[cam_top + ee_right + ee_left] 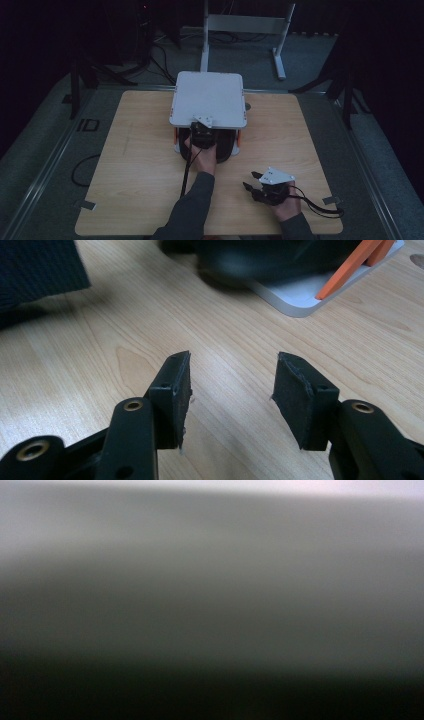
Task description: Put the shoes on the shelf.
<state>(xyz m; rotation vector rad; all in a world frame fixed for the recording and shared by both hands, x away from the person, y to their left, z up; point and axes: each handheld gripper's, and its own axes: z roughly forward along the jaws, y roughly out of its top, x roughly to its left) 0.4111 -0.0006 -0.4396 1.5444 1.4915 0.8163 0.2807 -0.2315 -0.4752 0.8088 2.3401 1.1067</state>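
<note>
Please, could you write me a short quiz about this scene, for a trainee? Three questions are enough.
1. True or false: the right hand-held gripper holds an orange block.
2. Under which thing does the left hand-held gripper reach? A) the white top plate B) a cardboard box C) a metal bowl
3. Fill in: the posts under that plate are ____ in colour.
Key: 1 false, its jaws stand open and empty over the wooden table; 2 A; 3 orange.
</note>
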